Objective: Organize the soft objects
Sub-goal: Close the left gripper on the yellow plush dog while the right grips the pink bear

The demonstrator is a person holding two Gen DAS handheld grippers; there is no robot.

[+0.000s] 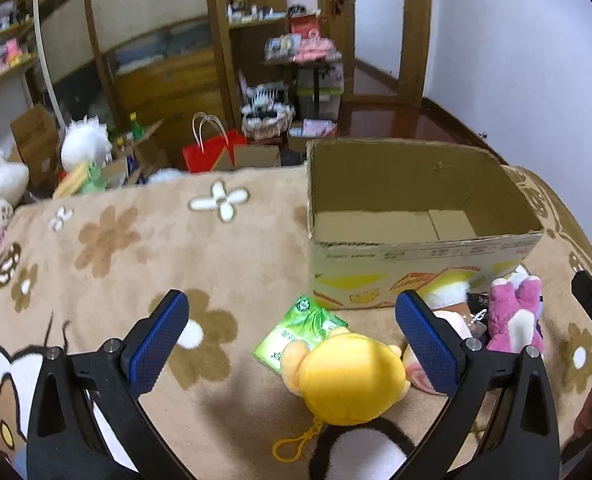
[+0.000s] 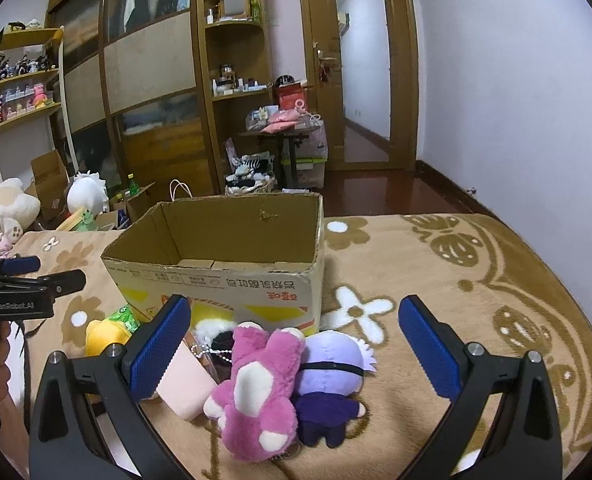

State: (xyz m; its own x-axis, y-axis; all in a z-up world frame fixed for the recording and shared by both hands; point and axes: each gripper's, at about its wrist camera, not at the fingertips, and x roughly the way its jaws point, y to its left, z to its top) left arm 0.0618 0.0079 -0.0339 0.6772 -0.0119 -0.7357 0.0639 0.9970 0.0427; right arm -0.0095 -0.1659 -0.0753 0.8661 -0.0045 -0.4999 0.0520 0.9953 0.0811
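An open cardboard box (image 1: 415, 248) stands empty on the flowered blanket; it also shows in the right wrist view (image 2: 216, 280). In front of it lie soft toys. A yellow plush (image 1: 349, 380) with a yellow clip lies between the fingers of my open left gripper (image 1: 296, 344), on a green packet (image 1: 299, 328). A pink plush (image 2: 256, 388) and a purple plush (image 2: 329, 380) lie between the fingers of my open right gripper (image 2: 296, 344). A pink soft block (image 2: 184, 384) lies by its left finger. The pink plush (image 1: 513, 316) shows at the right of the left wrist view.
The brown flowered blanket (image 1: 136, 248) covers the bed. Beyond its far edge are a red bag (image 1: 210, 154), boxes, white plush toys (image 1: 84, 146), shelves and a door (image 2: 359, 72). A black-and-white plush (image 1: 359, 456) lies at the bottom of the left view. The left gripper (image 2: 20, 284) shows in the right view.
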